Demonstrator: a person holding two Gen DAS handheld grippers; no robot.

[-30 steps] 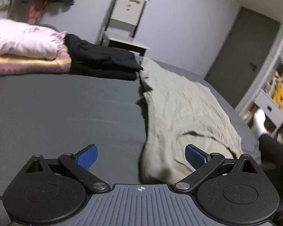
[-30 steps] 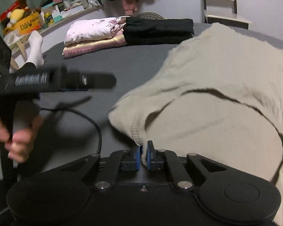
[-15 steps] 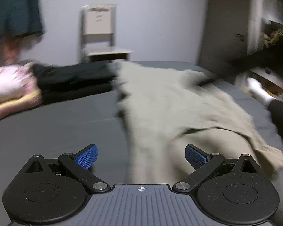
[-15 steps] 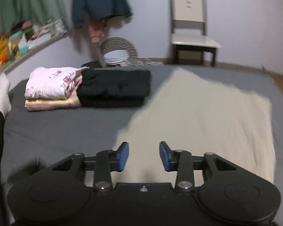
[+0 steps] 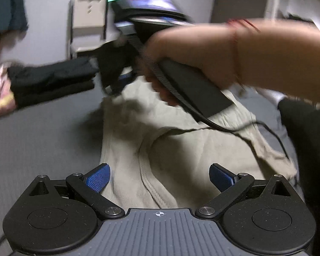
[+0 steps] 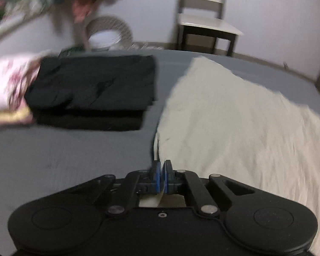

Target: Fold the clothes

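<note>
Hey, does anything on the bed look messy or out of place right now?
Only the beige garment: it lies rumpled and half-folded on the grey bed sheet, its edge pinched in the right gripper. The folded black clothes sit neatly stacked.

We are seeing a pale khaki garment [image 6: 234, 115] lying on a dark grey bed [image 6: 53, 153], beside folded black clothes [image 6: 96, 89] and a pink floral-patterned bundle [image 6: 4, 85]. Our fingers [image 5: 98, 178] are showing blue pads on black arms.
</note>
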